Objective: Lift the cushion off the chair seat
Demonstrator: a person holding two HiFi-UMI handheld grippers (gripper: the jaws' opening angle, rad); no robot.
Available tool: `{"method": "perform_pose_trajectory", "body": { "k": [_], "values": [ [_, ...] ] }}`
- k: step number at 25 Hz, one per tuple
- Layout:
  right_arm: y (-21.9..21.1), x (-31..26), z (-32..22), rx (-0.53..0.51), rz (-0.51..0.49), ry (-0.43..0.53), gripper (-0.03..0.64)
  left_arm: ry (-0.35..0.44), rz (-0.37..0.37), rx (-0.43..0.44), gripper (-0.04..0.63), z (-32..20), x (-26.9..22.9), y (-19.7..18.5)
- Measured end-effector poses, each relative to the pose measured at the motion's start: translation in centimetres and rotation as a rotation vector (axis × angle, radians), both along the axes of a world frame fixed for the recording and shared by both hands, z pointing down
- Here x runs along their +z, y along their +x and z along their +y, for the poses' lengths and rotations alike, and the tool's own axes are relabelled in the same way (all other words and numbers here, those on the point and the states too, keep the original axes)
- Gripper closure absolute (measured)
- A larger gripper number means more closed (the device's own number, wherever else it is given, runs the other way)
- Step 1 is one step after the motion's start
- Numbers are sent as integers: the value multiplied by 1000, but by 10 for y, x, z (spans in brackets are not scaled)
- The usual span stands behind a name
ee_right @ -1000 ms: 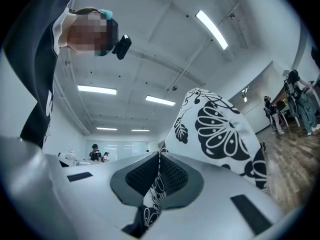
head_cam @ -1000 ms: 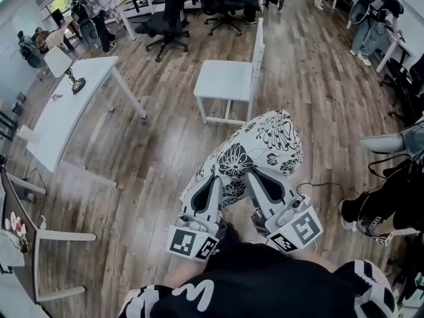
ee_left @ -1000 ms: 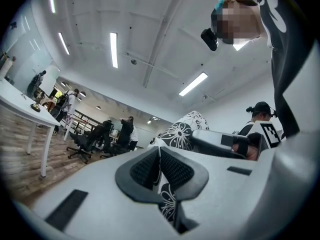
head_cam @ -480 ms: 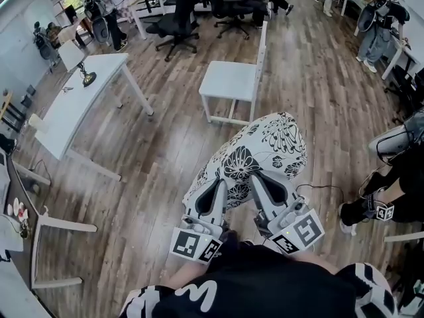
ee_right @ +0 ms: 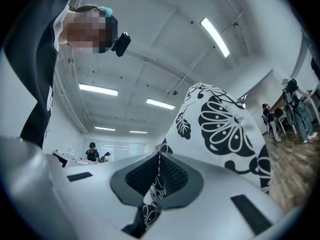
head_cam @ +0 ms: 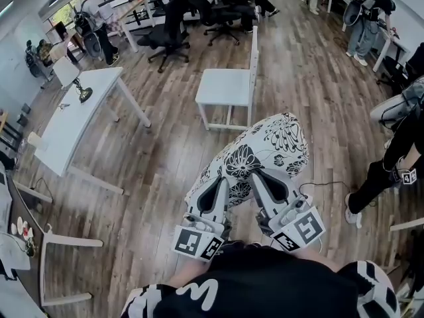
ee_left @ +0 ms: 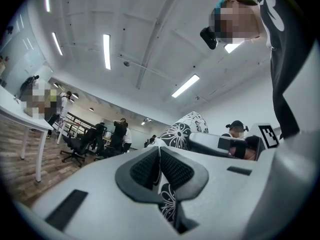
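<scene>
The cushion (head_cam: pixel 262 148) is held up over the wood floor (head_cam: pixel 162 161), its near edge pinched between the closed jaws of the left gripper (head_cam: pixel 215 183) and of the right gripper (head_cam: pixel 260 177), which are set side by side. The white chair (head_cam: pixel 225 86) is seen beyond it, apart from it. A table (head_cam: pixel 66 121) stands at the left, office chairs (head_cam: pixel 162 32) are placed behind, and a person's legs (head_cam: pixel 387 171) are seen near on the right.

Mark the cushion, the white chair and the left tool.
cushion (head_cam: pixel 268 148): head view, middle of its flowered cover.
white chair (head_cam: pixel 224 87): head view, bare seat.
left tool (head_cam: pixel 220 180): head view, between its fingertips.
</scene>
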State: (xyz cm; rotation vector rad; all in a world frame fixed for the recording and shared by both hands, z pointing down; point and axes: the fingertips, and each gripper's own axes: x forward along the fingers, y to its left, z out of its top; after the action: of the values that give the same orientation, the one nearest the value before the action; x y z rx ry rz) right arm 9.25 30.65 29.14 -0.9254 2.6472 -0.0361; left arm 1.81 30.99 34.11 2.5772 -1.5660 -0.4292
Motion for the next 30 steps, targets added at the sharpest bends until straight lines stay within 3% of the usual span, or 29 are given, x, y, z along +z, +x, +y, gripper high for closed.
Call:
{"method": "perform_pose_trajectory", "body": {
  "k": [7, 30],
  "values": [
    [-26, 2, -8, 3, 22, 3, 595, -10, 12, 1, 583, -8, 3, -25],
    [-35, -2, -9, -32, 37, 14, 595, -7, 17, -37, 583, -7, -4, -35]
  ]
}}
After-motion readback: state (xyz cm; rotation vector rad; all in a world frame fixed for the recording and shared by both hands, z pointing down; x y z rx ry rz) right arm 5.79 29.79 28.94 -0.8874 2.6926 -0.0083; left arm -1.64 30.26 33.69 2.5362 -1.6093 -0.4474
